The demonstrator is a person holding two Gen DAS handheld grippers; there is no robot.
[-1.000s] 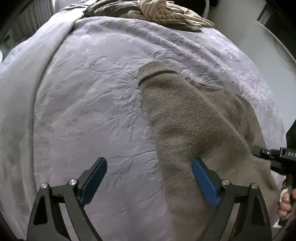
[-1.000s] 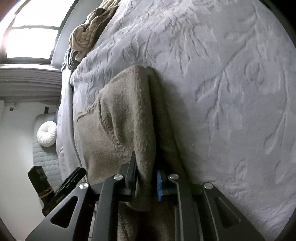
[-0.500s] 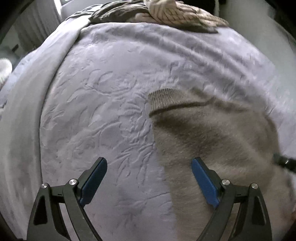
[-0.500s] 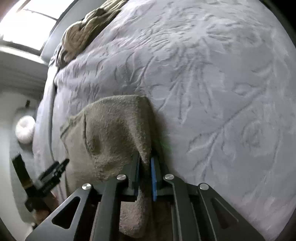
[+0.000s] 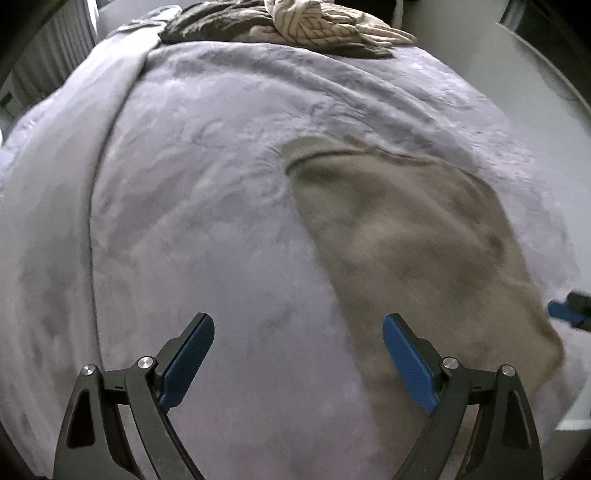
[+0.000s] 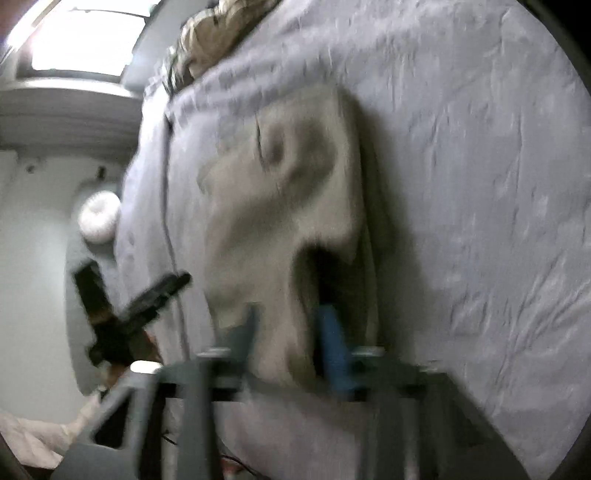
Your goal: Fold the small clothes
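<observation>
bed cover: pale lilac-grey quilt (image 5: pixel 207 229) w/ embossed leaf pattern, fills most of both views; a plain grey strip runs along its left edge in the left wrist view.
garment: small beige-brown knit sweater (image 5: pixel 402 236) lying on the quilt, right of centre in the left wrist view; a ribbed cuff end (image 5: pixel 306 147) points toward the far side of the bed. rest of it spreads toward the near right edge.
garment, right view: same sweater (image 6: pixel 280 206), blurred; its near edge is lifted off the quilt and bunched, w/ a dark hollow under the raised fold.
left gripper (image 5: pixel 297 354): above the quilt, fingers wide apart, nothing between them. left blue pad (image 5: pixel 188 360) over bare quilt, right blue pad (image 5: pixel 406 363) over the sweater's edge; can't tell if it touches the cloth.
right gripper (image 6: pixel 291 332): frame is motion-blurred. fingers narrow, clamped on the sweater's near edge, cloth sits between the grey finger and the blue pad (image 6: pixel 332 339).
right gripper, seen from left: only a blue tip (image 5: pixel 565 312) at the right edge of the frame, just beside the sweater's near right corner.
left gripper, seen from right: dark shape (image 6: pixel 147 306) at left, off the side of the bed, apart from the sweater; a bit of the person's hand shows under it, blurred.
pile at far end: striped cream cloth (image 5: pixel 325 26) on darker clothes (image 5: pixel 218 26), at the far edge of the bed, well apart from the sweater.
floor side: round white cushion (image 6: pixel 99 218) beside the bed in the right wrist view.
window: bright pane (image 6: pixel 85 40) top left, right wrist view.
</observation>
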